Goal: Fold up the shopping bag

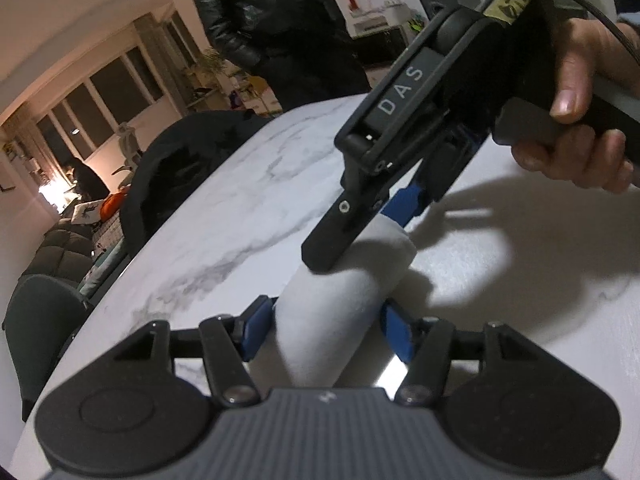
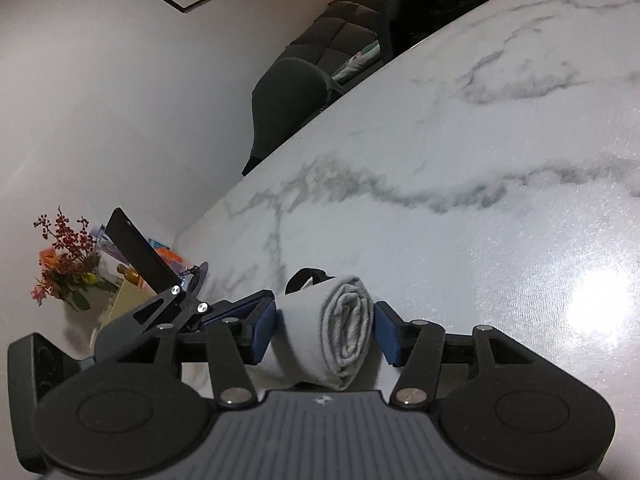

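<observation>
The shopping bag (image 1: 360, 268) is a pale grey cloth roll lying on the white marble table (image 1: 240, 200). In the left wrist view my left gripper (image 1: 328, 320) has its blue pads (image 1: 260, 328) pressed on both sides of the near end. My right gripper (image 1: 372, 236), held by a hand (image 1: 572, 92), straddles the far end. In the right wrist view the bag's (image 2: 344, 332) spiral end faces the camera, with my right gripper (image 2: 325, 320) shut on it. My left gripper (image 2: 286, 288) holds the other end behind it.
A person in a black jacket (image 1: 272, 20) stands beyond the table's far edge. A chair draped with a dark coat (image 1: 180, 168) and a dark chair (image 2: 288, 100) stand along the table's side. Flowers and small items (image 2: 64, 264) sit at the corner.
</observation>
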